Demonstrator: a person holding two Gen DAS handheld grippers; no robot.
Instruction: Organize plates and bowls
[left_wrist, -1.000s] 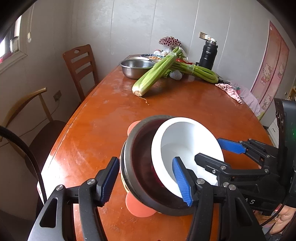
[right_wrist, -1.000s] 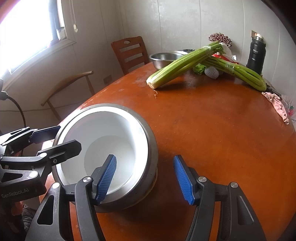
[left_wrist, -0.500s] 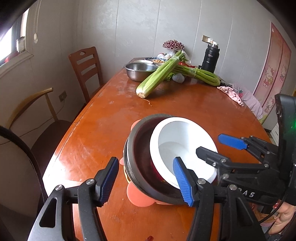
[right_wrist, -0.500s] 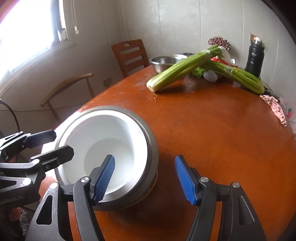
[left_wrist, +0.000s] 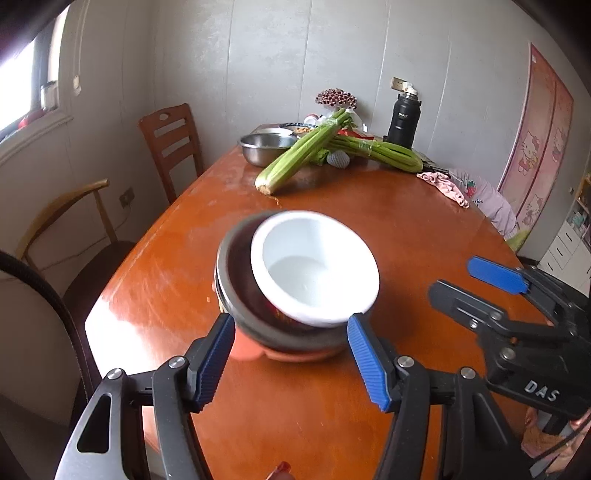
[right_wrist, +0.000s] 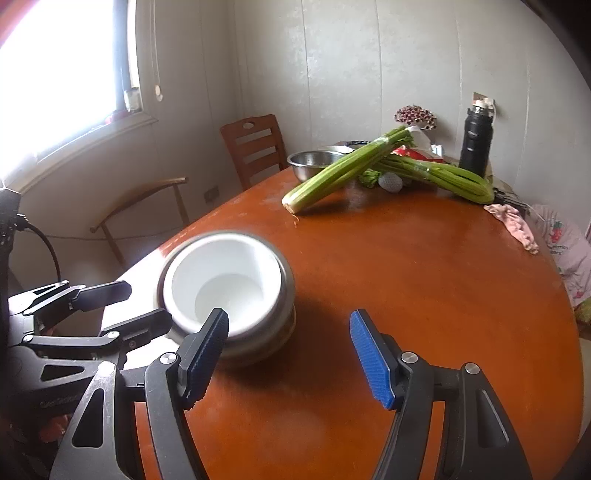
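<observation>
A white bowl (left_wrist: 314, 266) sits tilted inside a dark grey bowl (left_wrist: 236, 291), stacked on an orange-pink plate (left_wrist: 251, 350) on the wooden table. The stack also shows in the right wrist view, white bowl (right_wrist: 221, 284) within the grey bowl (right_wrist: 284, 291). My left gripper (left_wrist: 291, 354) is open and empty, just in front of the stack. My right gripper (right_wrist: 288, 350) is open and empty, to the right of the stack and clear of it. It also shows in the left wrist view (left_wrist: 476, 284).
Two celery bunches (left_wrist: 303, 155) (left_wrist: 376, 151), a steel bowl (left_wrist: 262, 147), a black flask (left_wrist: 402, 118) and a pink cloth (left_wrist: 443, 186) lie at the table's far end. Wooden chairs (left_wrist: 170, 144) stand at the left. The table edge (left_wrist: 110, 295) runs near the stack.
Both grippers have pulled back and up from the bowl stack. The right gripper's finger has left the white bowl. The stack now lies farther from both cameras.
</observation>
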